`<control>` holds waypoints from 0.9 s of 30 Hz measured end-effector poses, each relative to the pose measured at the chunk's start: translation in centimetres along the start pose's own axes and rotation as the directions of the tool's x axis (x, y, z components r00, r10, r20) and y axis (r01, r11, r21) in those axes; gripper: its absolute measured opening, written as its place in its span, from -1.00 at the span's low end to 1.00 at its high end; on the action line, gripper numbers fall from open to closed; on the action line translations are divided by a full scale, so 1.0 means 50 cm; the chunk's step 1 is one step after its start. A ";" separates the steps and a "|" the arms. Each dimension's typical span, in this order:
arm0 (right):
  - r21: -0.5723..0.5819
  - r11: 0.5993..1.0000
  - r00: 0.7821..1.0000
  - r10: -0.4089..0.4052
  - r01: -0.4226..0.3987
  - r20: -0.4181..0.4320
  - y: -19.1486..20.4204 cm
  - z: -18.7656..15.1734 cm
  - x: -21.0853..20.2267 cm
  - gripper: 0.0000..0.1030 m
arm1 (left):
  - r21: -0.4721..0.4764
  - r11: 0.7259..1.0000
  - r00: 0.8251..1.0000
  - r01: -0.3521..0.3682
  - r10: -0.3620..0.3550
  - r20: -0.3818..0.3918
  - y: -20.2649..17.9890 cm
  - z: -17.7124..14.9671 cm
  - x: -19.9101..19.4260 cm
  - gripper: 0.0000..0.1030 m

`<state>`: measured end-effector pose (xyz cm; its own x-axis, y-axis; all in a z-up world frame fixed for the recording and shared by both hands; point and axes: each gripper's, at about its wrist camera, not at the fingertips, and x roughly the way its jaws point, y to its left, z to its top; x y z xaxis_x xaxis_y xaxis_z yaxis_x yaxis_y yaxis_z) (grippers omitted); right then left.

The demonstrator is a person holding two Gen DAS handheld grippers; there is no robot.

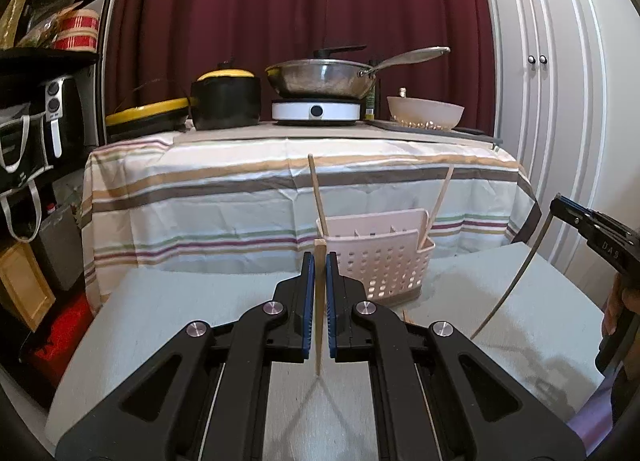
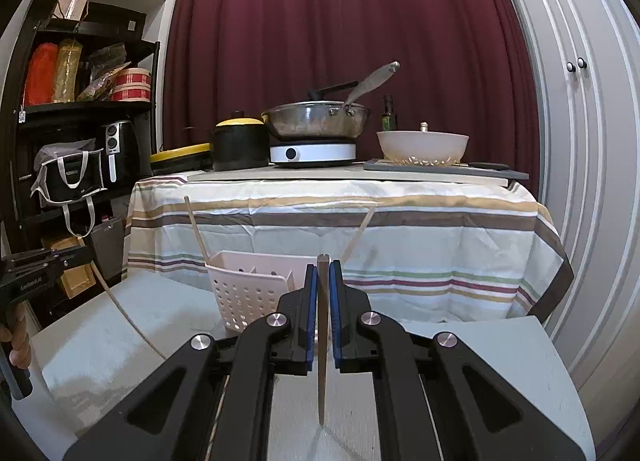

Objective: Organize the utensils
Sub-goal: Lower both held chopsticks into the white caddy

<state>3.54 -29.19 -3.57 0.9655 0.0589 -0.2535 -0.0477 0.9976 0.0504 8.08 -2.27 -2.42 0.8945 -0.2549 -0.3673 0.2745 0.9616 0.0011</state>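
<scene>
On the grey table (image 1: 180, 301) stands a white caddy (image 1: 380, 261) already holding two chopsticks (image 1: 318, 193) (leaning apart). Each gripper, left (image 1: 319, 261) and right (image 2: 324, 273), is clamped on one more chopstick (image 1: 319, 321) above the table; both remain to be dropped in.

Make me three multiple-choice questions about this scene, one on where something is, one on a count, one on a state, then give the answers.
1. Where does the frying pan sit?
A. on the white hotplate
B. in the utensil caddy
C. on the black shelf

2. How many chopsticks stand in the caddy?
A. none
B. two
C. five

3. What is the left gripper doing?
A. hanging open
B. gripping the bowl
C. clamping a chopstick

Answers:
A, the pan rests on the hotplate.
B, two sticks lean out.
C, the jaws are closed on the stick.
</scene>
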 end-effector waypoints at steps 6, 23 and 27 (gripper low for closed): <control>0.000 1.000 1.000 0.015 -0.015 0.026 -0.001 0.038 0.006 -0.87 | 0.016 1.000 0.999 0.022 -0.023 0.047 -0.002 0.055 -0.006 -0.88; -0.034 0.997 0.972 0.075 -0.069 0.222 0.019 0.202 0.068 -0.87 | 0.059 0.997 0.966 0.058 -0.071 0.250 -0.049 0.239 0.013 -0.88; -0.042 0.996 0.961 0.087 -0.079 0.264 0.025 0.230 0.099 -0.87 | 0.067 0.996 0.954 0.053 -0.071 0.290 -0.069 0.267 0.039 -0.88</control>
<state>11.18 -28.09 6.34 0.9909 0.1338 0.0162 -0.1342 0.9905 0.0291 13.57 -7.43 9.29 0.9367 -0.3408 -0.0807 0.3449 0.9376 0.0439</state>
